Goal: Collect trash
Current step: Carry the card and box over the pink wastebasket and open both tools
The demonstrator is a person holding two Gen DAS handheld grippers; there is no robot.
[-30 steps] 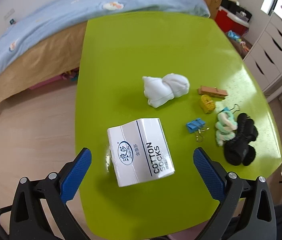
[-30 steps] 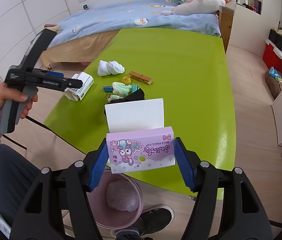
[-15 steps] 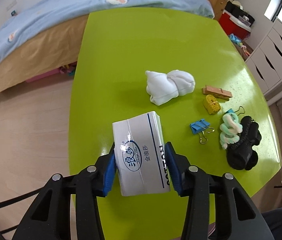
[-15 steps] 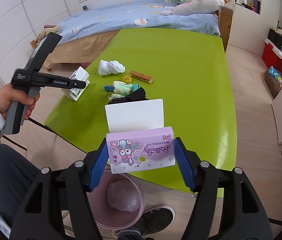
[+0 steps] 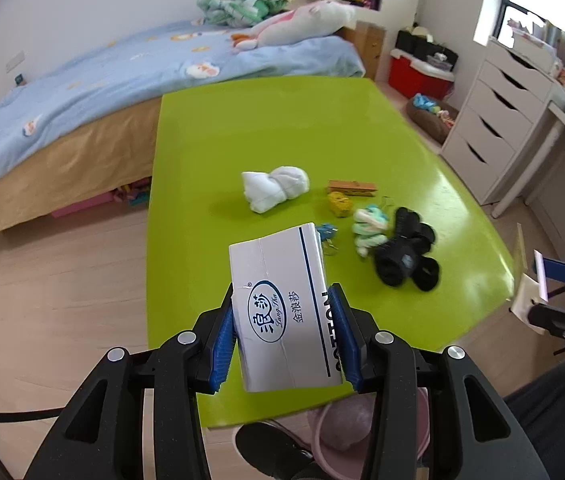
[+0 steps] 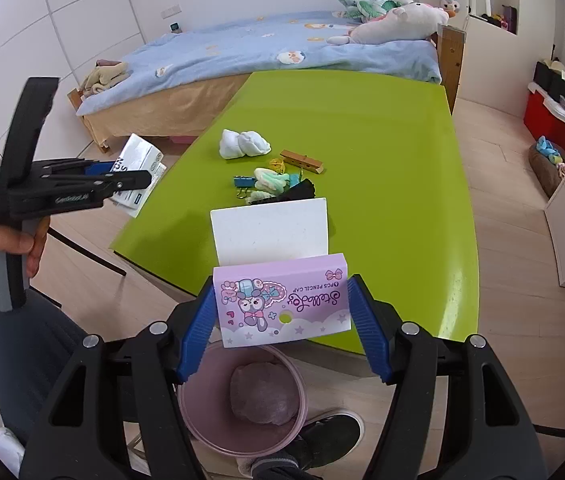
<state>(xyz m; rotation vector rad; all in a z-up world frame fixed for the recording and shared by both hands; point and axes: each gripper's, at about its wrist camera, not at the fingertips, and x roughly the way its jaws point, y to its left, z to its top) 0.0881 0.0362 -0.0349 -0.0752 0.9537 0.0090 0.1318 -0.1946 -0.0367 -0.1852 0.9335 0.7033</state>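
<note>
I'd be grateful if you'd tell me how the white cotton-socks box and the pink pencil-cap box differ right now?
The cotton-socks box is white with blue print; the pencil-cap box is pink with cartoon art. The socks box looks closed, while the pencil-cap box has a white flap standing open. The left gripper holds the socks box; the right gripper holds the pencil-cap box above the pink bin. Both are small cardboard packages clamped off the green table.

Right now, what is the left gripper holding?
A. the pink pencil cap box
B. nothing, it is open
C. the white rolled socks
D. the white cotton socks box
D: the left gripper is shut on the white cotton socks box, lifted off the green table.
</note>
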